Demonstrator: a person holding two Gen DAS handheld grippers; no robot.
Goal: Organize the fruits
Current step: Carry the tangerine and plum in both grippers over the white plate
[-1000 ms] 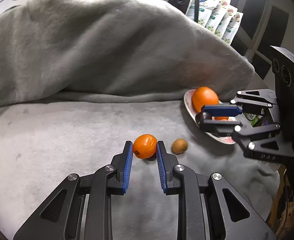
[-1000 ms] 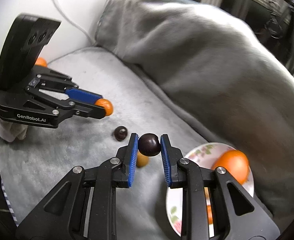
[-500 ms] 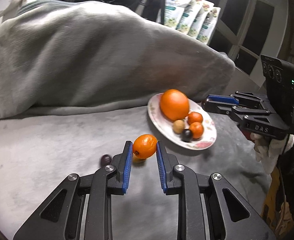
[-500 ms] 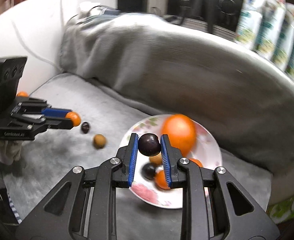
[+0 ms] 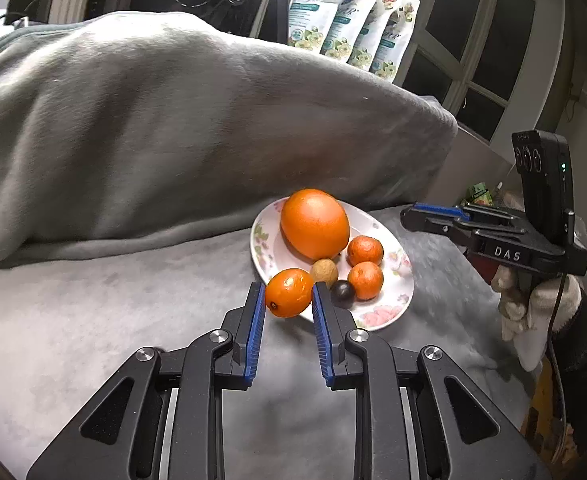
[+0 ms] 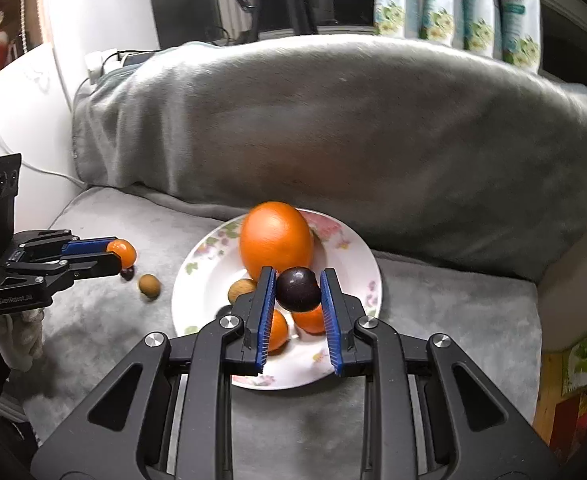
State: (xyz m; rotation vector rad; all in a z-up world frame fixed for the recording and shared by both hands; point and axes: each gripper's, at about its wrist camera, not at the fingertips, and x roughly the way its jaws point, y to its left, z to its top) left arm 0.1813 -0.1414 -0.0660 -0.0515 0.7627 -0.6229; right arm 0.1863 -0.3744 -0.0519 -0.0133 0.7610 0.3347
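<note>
My left gripper (image 5: 288,296) is shut on a small orange fruit (image 5: 288,292) and holds it over the near rim of a flowered plate (image 5: 389,304). On the plate lie a big orange (image 5: 314,224), two small oranges, a brown fruit (image 5: 324,271) and a dark plum (image 5: 342,291). My right gripper (image 6: 296,290) is shut on a dark plum (image 6: 298,289) above the plate (image 6: 201,256). In the right wrist view the left gripper (image 6: 113,254) with its orange fruit shows at the left. A brown fruit (image 6: 149,285) and a dark one (image 6: 127,273) lie on the grey cushion.
A grey blanket (image 5: 173,128) covers the sofa back behind the plate. Flowered packets (image 5: 349,28) stand behind it. A white armrest (image 6: 25,100) with a cable is at the left. The cushion's edge (image 6: 533,320) lies right of the plate.
My left gripper has carried the orange fruit to the plate's near rim. My right gripper has moved with the plum to above the plate's middle.
</note>
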